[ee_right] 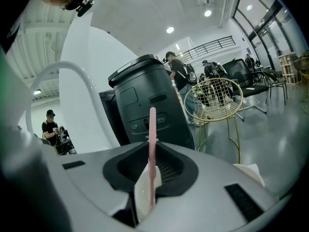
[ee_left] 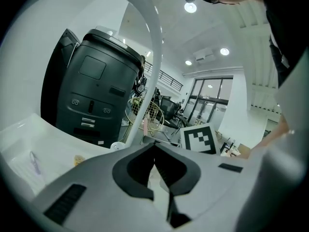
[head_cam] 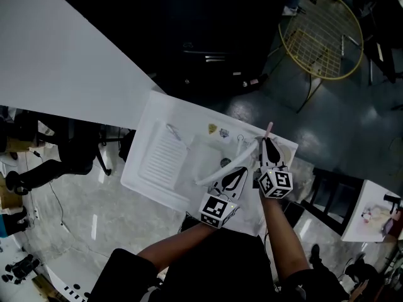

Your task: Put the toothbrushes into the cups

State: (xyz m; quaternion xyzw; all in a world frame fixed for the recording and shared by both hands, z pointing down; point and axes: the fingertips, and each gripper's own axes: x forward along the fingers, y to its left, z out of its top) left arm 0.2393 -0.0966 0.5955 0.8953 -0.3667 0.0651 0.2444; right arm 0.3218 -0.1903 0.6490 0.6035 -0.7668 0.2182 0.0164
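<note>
My right gripper is shut on a pink toothbrush, whose handle sticks out past the jaws over the far right corner of the white sink unit. Just left of it, my left gripper is shut, with nothing seen between its jaws; it sits under the white arched faucet. The left gripper view also catches the pink toothbrush beside the right gripper's marker cube. A thin pale item, perhaps another toothbrush, lies on the ribbed drainboard. No cup is clearly visible.
A big black bin-like machine stands behind the sink. A yellow wire chair is on the floor to the far right. A white tabletop lies to the left. People stand in the background.
</note>
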